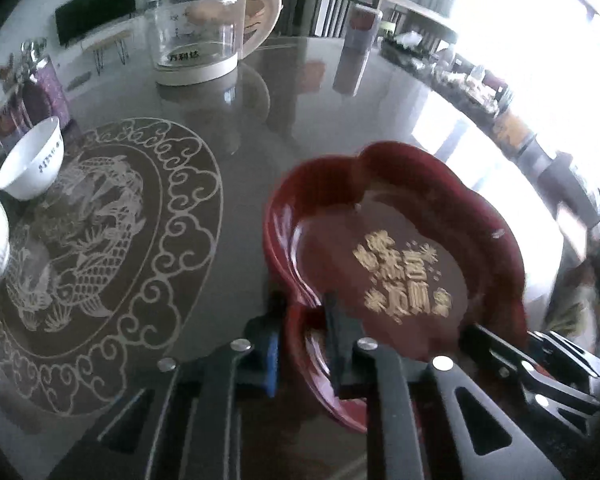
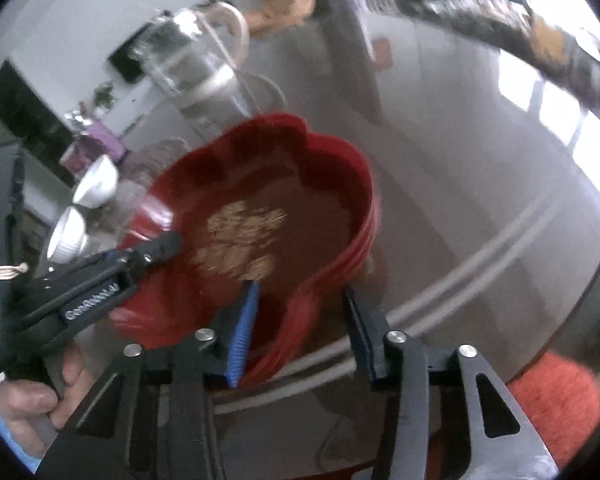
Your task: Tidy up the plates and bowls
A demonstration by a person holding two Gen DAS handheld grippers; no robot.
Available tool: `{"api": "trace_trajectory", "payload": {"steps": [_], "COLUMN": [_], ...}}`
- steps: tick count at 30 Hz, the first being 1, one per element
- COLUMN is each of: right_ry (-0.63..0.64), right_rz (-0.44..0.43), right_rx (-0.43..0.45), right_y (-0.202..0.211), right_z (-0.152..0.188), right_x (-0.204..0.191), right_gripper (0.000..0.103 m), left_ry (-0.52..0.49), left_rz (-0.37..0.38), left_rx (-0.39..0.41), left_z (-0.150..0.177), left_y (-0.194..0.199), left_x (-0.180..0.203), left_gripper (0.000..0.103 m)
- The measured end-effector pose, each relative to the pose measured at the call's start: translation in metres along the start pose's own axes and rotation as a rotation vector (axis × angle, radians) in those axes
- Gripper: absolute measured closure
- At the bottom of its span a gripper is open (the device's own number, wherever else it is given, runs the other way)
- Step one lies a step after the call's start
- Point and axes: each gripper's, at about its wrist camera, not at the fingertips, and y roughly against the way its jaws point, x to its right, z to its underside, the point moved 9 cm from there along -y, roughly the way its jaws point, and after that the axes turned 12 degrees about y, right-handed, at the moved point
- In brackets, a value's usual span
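The glass table (image 1: pixel 300 92) carries the red plates (image 1: pixel 400 240), stacked near its front edge and tilted. The left gripper (image 1: pixel 300 344) is clamped on their near-left rim. The right gripper (image 2: pixel 300 320) straddles the near-right rim, jaws wide apart, gripping nothing. The plates are lobed, glossy, with gold lettering.

Red plates (image 1: pixel 400 240) are occupying the table's near right, a glass kettle (image 1: pixel 196 28) is blocking the far side, two white bowls (image 1: pixel 32 160) are crowding the left; bare tabletop (image 1: pixel 300 120) is lying between.
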Motion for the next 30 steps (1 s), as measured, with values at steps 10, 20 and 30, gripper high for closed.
{"api": "trace_trajectory", "payload": {"steps": [10,20,30], "right_ry": [0.111,0.262,0.274], "right_rz": [0.007,-0.036,-0.045], "right_rx": [0.055,0.009,-0.014], "right_y": [-0.016,-0.107,-0.125], "right_z": [-0.073,-0.14,-0.146], "right_x": [-0.022,-0.051,-0.042], "right_gripper": [0.063,0.063,0.034], "left_ry": [0.041,0.18,0.201], "left_rz": [-0.048,-0.121,-0.136], "left_rx": [0.104,0.119,0.131], "left_z": [-0.064,-0.128,-0.125], "left_y": [0.011,-0.037,-0.056], "left_x": [-0.026,-0.083,-0.085], "left_gripper": [0.086,0.086,0.047]}}
